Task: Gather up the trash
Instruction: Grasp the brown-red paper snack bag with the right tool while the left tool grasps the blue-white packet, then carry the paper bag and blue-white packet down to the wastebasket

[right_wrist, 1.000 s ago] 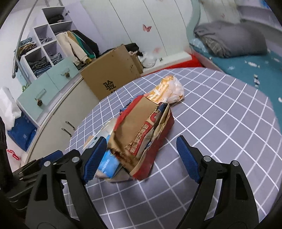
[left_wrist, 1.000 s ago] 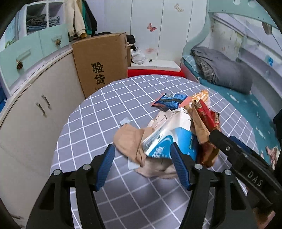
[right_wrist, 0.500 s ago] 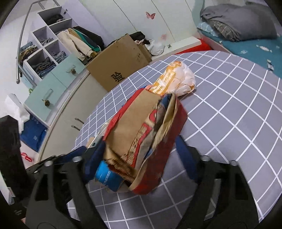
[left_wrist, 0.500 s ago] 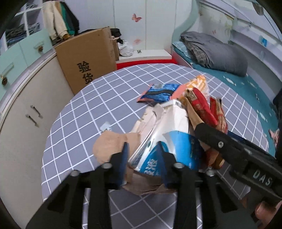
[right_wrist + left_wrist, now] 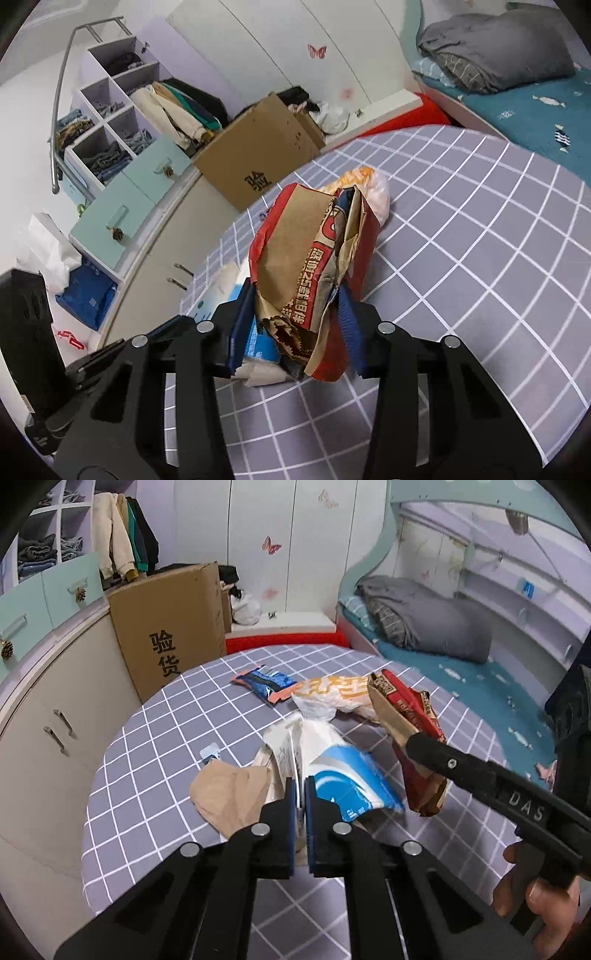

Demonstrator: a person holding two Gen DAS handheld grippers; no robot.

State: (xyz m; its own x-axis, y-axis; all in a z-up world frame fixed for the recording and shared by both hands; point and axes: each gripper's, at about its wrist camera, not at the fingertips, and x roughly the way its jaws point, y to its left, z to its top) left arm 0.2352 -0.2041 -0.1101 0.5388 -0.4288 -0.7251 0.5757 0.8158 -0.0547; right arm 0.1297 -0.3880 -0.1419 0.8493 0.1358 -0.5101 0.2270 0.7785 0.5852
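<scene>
Between right gripper (image 5: 295, 306) closing fingers, red-brown bag (image 5: 314, 258) lengthwise, pointing away

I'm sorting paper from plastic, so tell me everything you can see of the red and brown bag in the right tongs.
The red and brown bag looks like crumpled kraft paper with glossy red panels and white print. It stands on end, mouth gaping away from the camera, lower end creased. The right tongs are closing on its lower part, pads against both sides. An orange and white wrapper sits just behind it, a blue and white pack beside it.

Left gripper (image 5: 301, 794) clamped – right gripper (image 5: 295, 306) closing
</scene>
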